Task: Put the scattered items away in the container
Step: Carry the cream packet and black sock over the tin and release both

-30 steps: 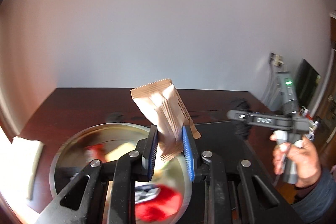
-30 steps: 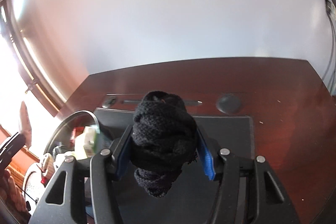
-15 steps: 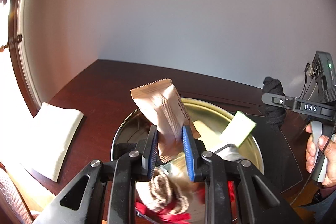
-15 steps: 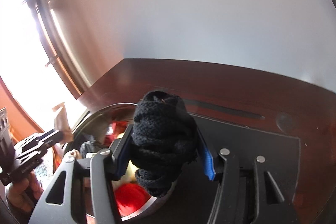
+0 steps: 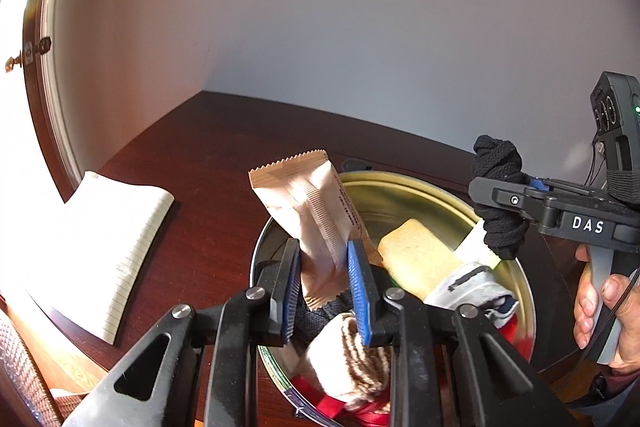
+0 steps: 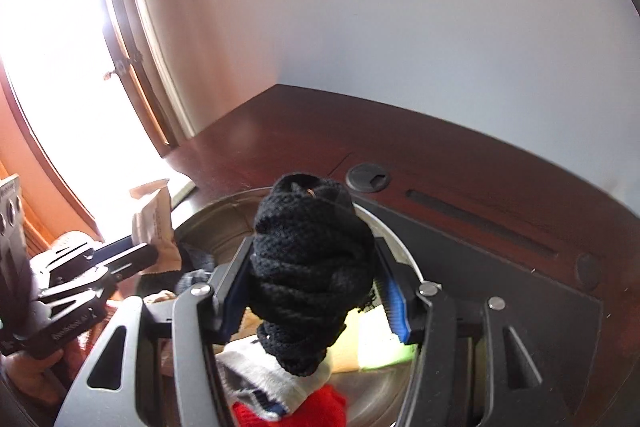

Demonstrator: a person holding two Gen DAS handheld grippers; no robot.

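Two grippers above one round metal tin [image 5: 400,187], both loaded. Left gripper [image 5: 326,287] clamped on a tan snack packet [image 5: 304,211], upright with its serrated top edge tilted toward the desk's left edge, just over the tin's near-left rim. Right gripper [image 6: 316,291] squeezing a balled black knit sock [image 6: 312,267], poised over the tin's right rim (seen from the left as a dark bundle [image 5: 498,203]). Inside the tin: yellow sponge [image 5: 416,259], grey sock [image 5: 468,287], beige striped sock [image 5: 352,359], something red [image 6: 304,407] near the front. Lined notepad [image 5: 100,247] at the dark wooden desk's [image 5: 208,163] left edge, well apart from the tin. Black mat [image 6: 500,267] beneath the tin's right side.
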